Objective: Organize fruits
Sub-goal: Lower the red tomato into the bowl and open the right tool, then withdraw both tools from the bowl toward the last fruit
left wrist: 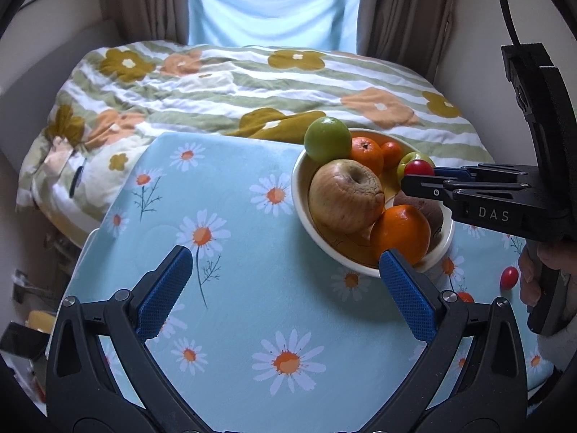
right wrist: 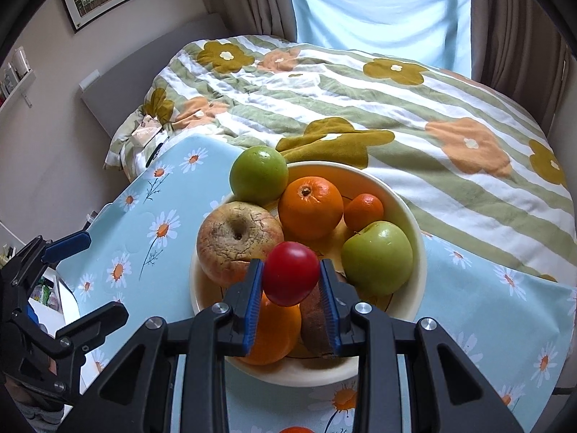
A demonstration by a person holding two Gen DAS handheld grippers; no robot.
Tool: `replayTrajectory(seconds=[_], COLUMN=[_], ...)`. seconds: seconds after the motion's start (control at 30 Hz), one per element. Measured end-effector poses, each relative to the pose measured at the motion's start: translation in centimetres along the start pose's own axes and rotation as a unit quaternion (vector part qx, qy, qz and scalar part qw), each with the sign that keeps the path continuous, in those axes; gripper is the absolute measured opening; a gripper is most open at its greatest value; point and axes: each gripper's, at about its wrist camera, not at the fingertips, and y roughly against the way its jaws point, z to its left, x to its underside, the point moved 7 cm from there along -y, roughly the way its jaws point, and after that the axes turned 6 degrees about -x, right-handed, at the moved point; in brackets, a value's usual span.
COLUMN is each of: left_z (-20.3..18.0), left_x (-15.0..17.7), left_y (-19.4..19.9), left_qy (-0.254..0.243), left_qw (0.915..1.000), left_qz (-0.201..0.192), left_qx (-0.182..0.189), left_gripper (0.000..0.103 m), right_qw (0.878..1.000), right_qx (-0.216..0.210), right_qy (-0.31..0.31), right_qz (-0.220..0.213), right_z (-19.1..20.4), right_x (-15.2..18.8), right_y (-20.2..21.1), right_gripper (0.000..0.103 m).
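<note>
bowl: cream round ceramic bowl (right wrist: 411, 213) on daisy-print blue cloth (left wrist: 223, 187) | fruit: small red tomato (right wrist: 290, 278) over bowl's near side | far: floral striped duvet (right wrist: 360, 101)

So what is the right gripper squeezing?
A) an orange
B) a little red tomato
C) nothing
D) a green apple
B: the right gripper is shut on a small red tomato, with both blue pads pressed against its sides above the bowl.
</note>
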Motion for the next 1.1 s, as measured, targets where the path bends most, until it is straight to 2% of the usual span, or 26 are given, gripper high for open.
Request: replayTrajectory(seconds=[0.1, 0.13, 0.17, 0.23, 0.6, 0.9, 1.1], left_z=[0.3, 0.3, 0.3, 0.3, 0.6, 0.9, 0.6], left_x=[0.1, 0.2, 0.2, 0.3, -0.3, -1.6, -1.9], left_y=[0.1, 0.1, 0.3, 0.4, 3.3, 7.7, 10.2], left_qy=[0.006, 0.008, 0.009, 0.01, -0.003, -0.041, -0.065], left_qw=[1.0, 1.0, 1.0, 1.0, 0.9999, 0.9979, 0.9955], left_qz=[0.001, 0.002, 0.002, 0.002, -0.016, -0.046, -0.054], left_qx=[-0.002, -0.002, -0.003, -0.001, 0.003, 0.019, 0.042], left_gripper=[0.103, 0.103, 0.103, 0.103, 0.103, 0.103, 0.103], right_qw=[1.0, 1.0, 1.0, 1.0, 0.999, 0.996, 0.991], right_qx=[-0.002, -0.003, -0.005, -0.006, 0.01, 0.039, 0.079], right_qy=[-0.003, -0.002, -0.002, 0.001, 0.0, -0.031, -0.064], right_qz=[-0.002, -0.003, -0.004, -0.01, -0.032, -0.068, -0.083], right_z=[-0.1, 0.0, 0.1, 0.2, 1.2, 2.9, 3.4], right_x=[-0.1, -0.1, -0.1, -0.1, 0.4, 0.8, 2.1], right_y=[-0.1, -0.1, -0.1, 0.1, 2.6, 8.0, 11.8], right_gripper=[0.03, 0.043, 0.069, 0.097, 0.098, 0.098, 0.098])
